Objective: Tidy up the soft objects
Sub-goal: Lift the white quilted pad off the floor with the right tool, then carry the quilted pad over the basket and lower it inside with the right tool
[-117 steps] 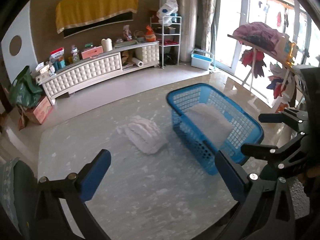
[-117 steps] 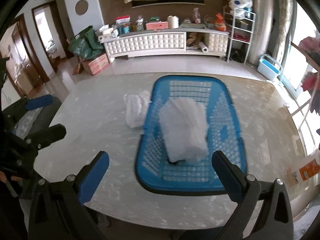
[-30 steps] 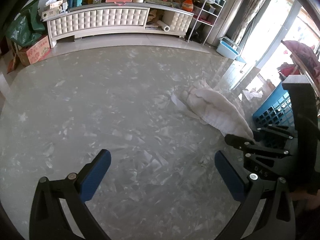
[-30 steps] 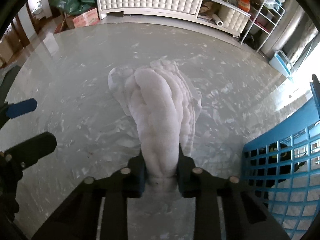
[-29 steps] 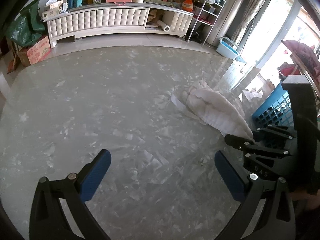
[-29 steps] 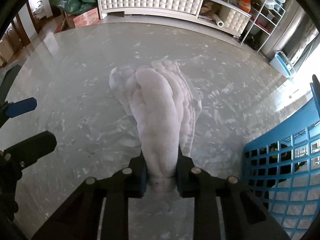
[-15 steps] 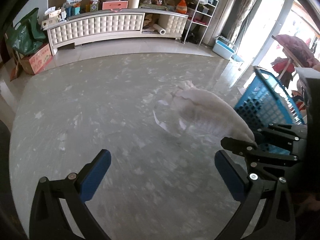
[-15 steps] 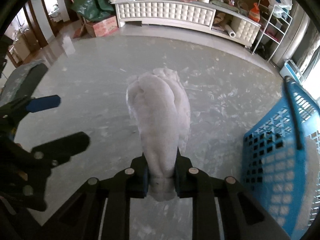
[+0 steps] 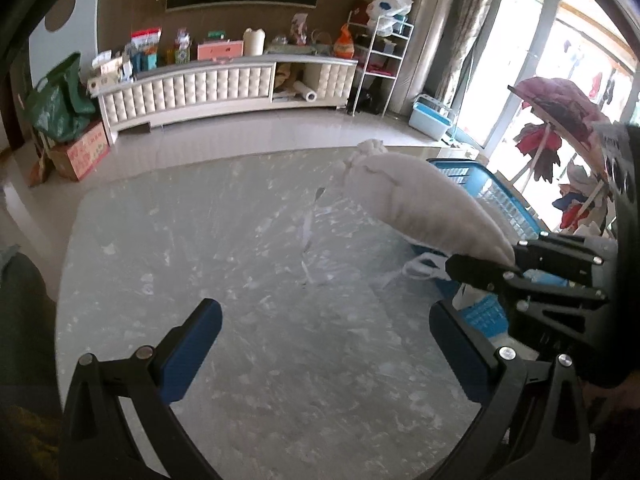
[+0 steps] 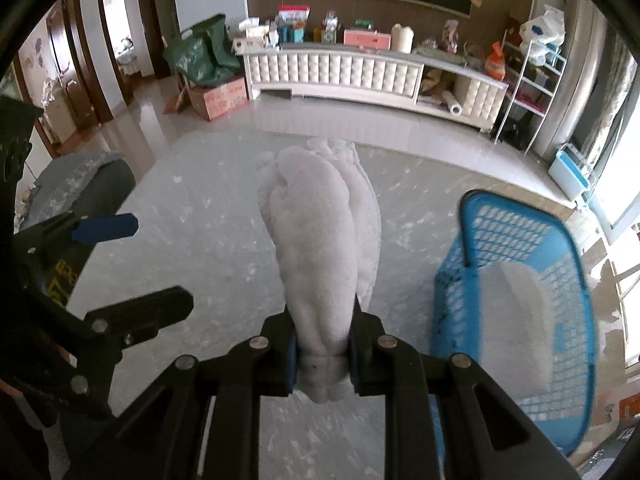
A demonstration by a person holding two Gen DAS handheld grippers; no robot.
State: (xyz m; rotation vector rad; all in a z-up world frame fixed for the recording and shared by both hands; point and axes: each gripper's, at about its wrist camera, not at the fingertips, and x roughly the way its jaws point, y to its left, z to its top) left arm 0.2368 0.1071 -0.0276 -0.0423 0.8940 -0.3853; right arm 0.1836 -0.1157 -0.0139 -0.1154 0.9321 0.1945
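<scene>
My right gripper (image 10: 322, 354) is shut on a white folded towel (image 10: 316, 240) and holds it lifted above the marble table (image 10: 208, 248), to the left of the blue laundry basket (image 10: 520, 280). The towel also shows in the left wrist view (image 9: 416, 204), held in the air with the basket (image 9: 500, 200) behind it. A second white towel (image 10: 516, 320) lies inside the basket. My left gripper (image 9: 326, 344) is open and empty over the table's near part, left of the right gripper (image 9: 516, 264).
A white tufted cabinet (image 10: 360, 76) with clutter stands along the far wall. A green bag (image 10: 204, 56) and a cardboard box (image 10: 218, 98) sit on the floor at left. A metal shelf (image 10: 532, 84) and a clothes rack (image 9: 560, 120) stand at right.
My right gripper has lifted the white towel off the table and carried it up. Both views have tilted up, and the basket has come further into view.
</scene>
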